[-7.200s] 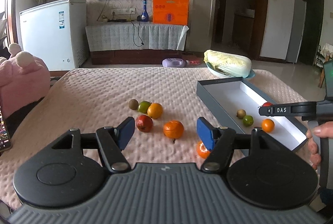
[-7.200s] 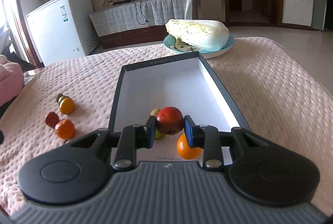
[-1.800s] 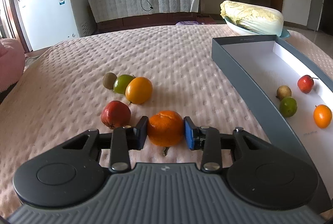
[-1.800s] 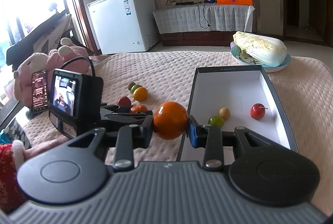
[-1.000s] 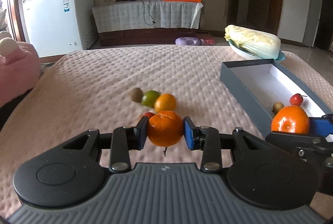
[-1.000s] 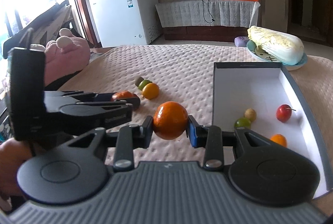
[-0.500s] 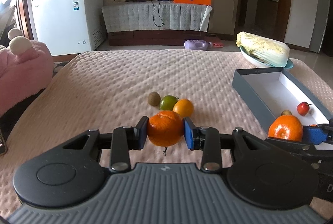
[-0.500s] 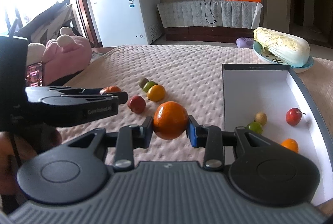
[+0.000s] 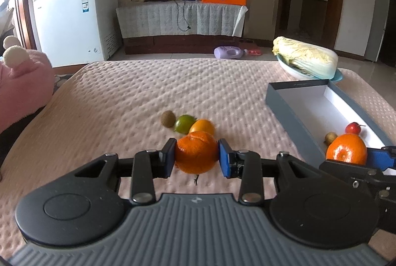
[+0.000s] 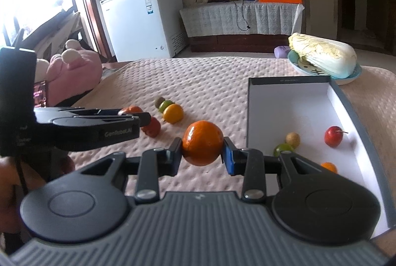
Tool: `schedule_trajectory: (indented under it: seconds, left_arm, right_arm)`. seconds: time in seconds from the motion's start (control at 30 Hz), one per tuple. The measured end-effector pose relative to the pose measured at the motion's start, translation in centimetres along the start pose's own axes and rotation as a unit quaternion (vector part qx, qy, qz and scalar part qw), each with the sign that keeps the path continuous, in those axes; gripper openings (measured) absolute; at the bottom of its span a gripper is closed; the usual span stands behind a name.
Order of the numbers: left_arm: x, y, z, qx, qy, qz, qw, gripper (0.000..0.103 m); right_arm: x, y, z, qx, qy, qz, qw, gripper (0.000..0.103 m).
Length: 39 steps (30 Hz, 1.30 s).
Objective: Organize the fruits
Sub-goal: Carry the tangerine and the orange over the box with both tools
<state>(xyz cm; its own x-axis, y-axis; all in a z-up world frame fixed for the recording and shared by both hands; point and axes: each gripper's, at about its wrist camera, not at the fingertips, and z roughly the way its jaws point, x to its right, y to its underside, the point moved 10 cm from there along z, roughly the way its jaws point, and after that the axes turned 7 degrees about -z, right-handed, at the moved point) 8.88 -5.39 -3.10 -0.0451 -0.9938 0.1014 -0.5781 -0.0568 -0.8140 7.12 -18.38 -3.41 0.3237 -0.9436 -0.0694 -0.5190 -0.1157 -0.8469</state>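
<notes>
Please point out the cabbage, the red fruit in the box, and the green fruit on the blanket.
cabbage (image 9: 305, 58), left wrist view, middle of the leaves
red fruit (image 10: 333, 136), right wrist view, its centre
green fruit (image 9: 184, 123), left wrist view, its top

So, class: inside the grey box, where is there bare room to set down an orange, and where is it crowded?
The grey box is bare white across its far half, toward the cabbage plate. Its near end is crowded: red fruit, brown fruit, green fruit, small orange.

Daylight enters from a window at left, blown out to white in the right wrist view. Illumination is soft, with faint shadows beneath the fruit. Fisheye distortion bows the edges and darkens the corners. The right wrist view is slightly blurred.
</notes>
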Motion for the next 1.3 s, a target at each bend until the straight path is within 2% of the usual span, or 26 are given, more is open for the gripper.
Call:
schedule_trajectory:
  seconds: [0.2, 0.67, 1.03, 1.3]
  left_arm:
    - [2.4, -0.1, -0.2, 0.011, 0.011, 0.025, 0.9996, 0.042]
    - [6.8, 0.1, -0.4, 0.015, 0.043, 0.039, 0.9982, 0.042]
    - [10.7, 0.3, -0.3, 0.019, 0.076, 0.052, 0.9956, 0.042]
    - [14.8, 0.7, 0.2, 0.023, 0.101, 0.071, 0.9921, 0.042]
  right_arm:
    - [1.2, -0.2, -1.4, 0.012, 0.008, 0.006, 1.000, 0.038]
    - [4.7, 0.2, -3.8, 0.022, 0.030, 0.022, 0.999, 0.038]
    - [6.7, 1.6, -5.2, 0.008, 0.051, 0.024, 0.998, 0.038]
    - [7.8, 3.1, -5.3, -0.024, 0.058, 0.024, 0.998, 0.038]
